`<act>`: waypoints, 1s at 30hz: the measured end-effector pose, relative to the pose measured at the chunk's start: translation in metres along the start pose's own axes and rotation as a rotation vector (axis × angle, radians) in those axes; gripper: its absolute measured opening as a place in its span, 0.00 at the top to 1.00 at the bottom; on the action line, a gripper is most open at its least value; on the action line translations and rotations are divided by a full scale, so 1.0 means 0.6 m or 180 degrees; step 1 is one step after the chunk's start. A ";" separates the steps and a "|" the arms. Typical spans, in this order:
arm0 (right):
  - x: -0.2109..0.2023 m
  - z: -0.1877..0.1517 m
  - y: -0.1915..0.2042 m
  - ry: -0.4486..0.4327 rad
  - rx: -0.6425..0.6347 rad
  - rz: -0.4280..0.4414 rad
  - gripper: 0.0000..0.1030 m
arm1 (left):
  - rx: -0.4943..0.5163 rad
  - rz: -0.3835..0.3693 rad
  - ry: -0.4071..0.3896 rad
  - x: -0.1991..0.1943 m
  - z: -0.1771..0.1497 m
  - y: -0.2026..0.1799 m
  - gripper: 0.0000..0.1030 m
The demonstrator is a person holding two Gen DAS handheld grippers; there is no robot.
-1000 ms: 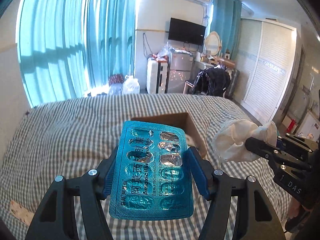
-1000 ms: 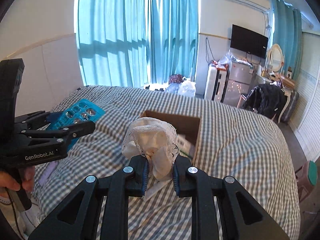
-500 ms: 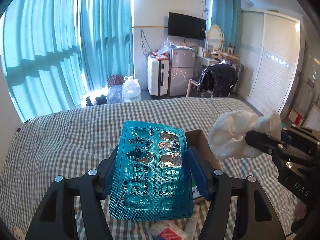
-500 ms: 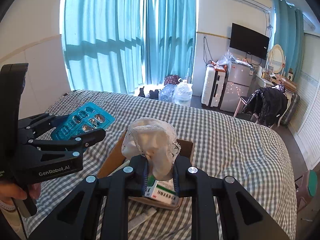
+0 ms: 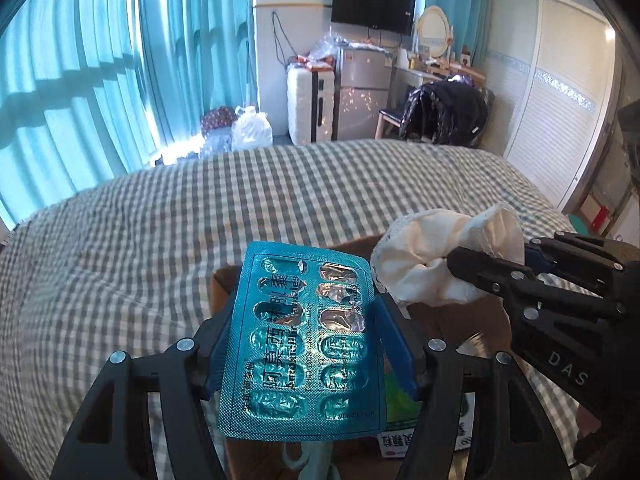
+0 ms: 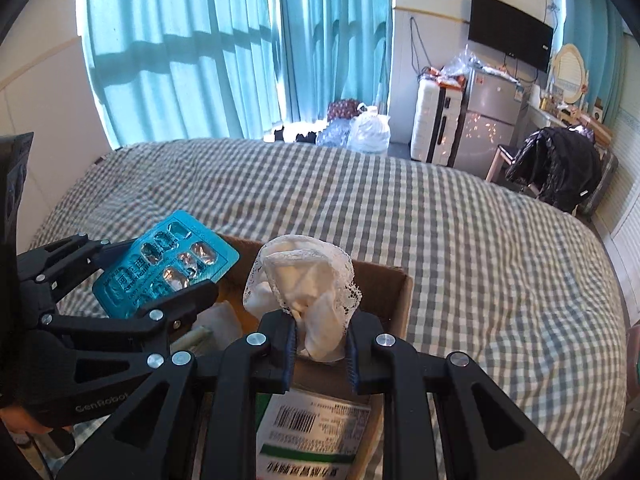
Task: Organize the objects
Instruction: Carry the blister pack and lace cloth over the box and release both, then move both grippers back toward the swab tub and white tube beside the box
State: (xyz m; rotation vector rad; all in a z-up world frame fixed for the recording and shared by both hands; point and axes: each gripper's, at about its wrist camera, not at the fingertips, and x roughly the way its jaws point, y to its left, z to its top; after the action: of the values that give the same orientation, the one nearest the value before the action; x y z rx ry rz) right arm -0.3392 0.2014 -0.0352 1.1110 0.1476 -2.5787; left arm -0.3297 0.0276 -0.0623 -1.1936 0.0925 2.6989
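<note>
The left gripper (image 5: 304,320) is clamping a teal foil blister pack (image 5: 306,340) by its long edges, low and centre in the left wrist view. The pack is showing two columns of oval pockets, several torn open to silver, with Chinese characters and partly readable Latin lettering running down its middle. At the right of that frame, the right gripper (image 5: 450,258), black plastic marked "DAS", is pinching a crumpled white cloth (image 5: 436,256). In the right wrist view its blue-padded jaws are squeezing nearly shut on that lace-edged cloth (image 6: 304,280) at centre. "GenRobot" is reading on the left gripper's body, lower left. Both are hanging over an open brown cardboard box (image 6: 390,284) sitting on the grey-and-white checked bedspread (image 6: 480,240). Inside, a white-and-green package (image 6: 316,436) is showing a barcode and blurred Chinese print.
</note>
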 end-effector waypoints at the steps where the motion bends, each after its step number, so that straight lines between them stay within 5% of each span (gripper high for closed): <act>1: 0.009 -0.005 -0.004 0.0023 0.0012 0.0021 0.81 | 0.0000 -0.0016 0.0032 0.010 -0.004 0.001 0.36; 10: 0.035 -0.024 -0.006 0.0111 0.0074 0.0072 0.78 | -0.0095 -0.0079 0.0202 0.041 -0.028 0.001 0.33; 12: 0.015 -0.021 -0.005 0.0048 0.0105 0.0070 0.66 | -0.0127 -0.0068 0.0183 0.031 -0.023 0.004 0.25; 15: -0.022 -0.014 0.004 -0.0069 0.0120 -0.0019 0.46 | -0.0178 0.0014 0.0103 -0.016 -0.020 0.012 0.07; 21: -0.142 0.002 0.008 -0.0310 0.0288 -0.0060 0.29 | -0.0191 0.0049 -0.0010 -0.121 -0.006 0.015 0.07; 30: -0.378 0.000 0.045 -0.0815 0.0155 -0.0366 0.04 | -0.0147 0.0131 -0.0565 -0.352 0.011 -0.005 0.00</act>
State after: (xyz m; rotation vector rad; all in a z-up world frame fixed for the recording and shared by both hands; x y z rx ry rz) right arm -0.1842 0.2342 0.1296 0.7986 0.0905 -2.8129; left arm -0.1948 0.0007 0.0979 -0.9681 0.0301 2.8435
